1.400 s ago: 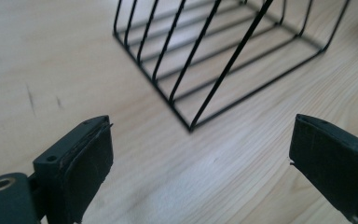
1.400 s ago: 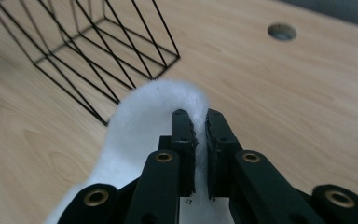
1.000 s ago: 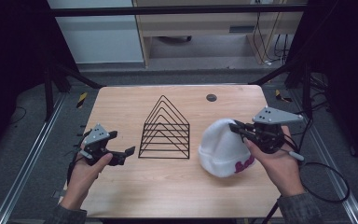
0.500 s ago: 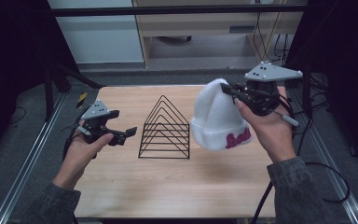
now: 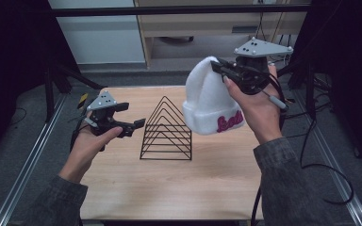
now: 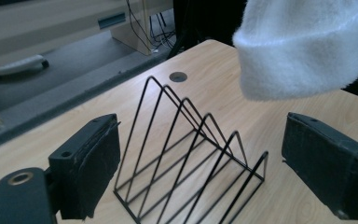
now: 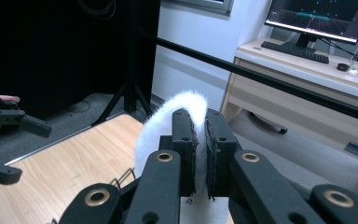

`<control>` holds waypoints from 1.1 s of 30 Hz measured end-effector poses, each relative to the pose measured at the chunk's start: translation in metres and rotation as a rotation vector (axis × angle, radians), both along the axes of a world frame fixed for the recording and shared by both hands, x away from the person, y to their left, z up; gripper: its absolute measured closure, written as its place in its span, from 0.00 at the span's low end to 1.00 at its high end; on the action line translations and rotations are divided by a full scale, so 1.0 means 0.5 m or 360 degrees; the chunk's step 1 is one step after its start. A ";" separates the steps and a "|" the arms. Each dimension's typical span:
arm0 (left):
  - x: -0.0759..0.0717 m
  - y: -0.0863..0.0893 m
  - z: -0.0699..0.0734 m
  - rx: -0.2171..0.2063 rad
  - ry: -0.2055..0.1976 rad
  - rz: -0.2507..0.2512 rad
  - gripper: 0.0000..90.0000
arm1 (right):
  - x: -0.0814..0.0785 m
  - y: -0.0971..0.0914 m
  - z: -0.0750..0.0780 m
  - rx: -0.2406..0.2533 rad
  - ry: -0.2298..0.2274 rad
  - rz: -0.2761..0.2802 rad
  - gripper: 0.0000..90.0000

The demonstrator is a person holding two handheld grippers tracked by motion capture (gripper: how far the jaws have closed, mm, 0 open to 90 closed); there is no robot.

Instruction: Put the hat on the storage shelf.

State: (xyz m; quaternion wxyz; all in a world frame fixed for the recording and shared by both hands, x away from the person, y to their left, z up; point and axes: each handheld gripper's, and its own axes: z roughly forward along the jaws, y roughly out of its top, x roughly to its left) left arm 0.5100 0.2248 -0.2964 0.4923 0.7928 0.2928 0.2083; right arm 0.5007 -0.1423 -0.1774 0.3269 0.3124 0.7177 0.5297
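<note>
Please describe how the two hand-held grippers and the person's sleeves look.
Both the left gripper and right gripper are black, each topped by a grey three-cornered plate with small white dots. Flat black pads line the jaws; brass-coloured rivets show. Black cables trail away. The sleeves are dark grey.

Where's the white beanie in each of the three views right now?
High view: white beanie hangs upper right of centre, clamped at its crown by the right gripper.
Left gripper view: top right corner, above the table.
Right gripper view: centre, pinched between the jaws.
Shared landmark: black wire rack.
</note>
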 end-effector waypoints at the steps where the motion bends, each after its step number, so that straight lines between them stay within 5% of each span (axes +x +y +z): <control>1: 0.002 -0.004 0.007 0.0001 -0.0010 -0.0001 0.13 | 0.003 0.004 0.004 0.0000 -0.0006 0.0003 0.94; 8: 0.028 -0.036 0.018 0.0058 0.0003 -0.0050 0.15 | 0.026 0.029 0.031 0.0064 -0.0022 0.0028 0.94; 19: 0.046 -0.059 0.011 0.0031 0.0013 -0.0096 0.15 | 0.051 0.089 0.058 0.0100 -0.0039 0.0109 0.94; 26: 0.055 -0.068 0.001 0.0044 0.0005 -0.0110 0.15 | 0.041 0.130 0.070 0.0109 -0.0050 0.0199 0.94; 33: 0.064 -0.068 -0.012 0.0039 0.0070 -0.0131 0.13 | 0.025 0.157 0.070 0.0100 -0.0058 0.0296 0.94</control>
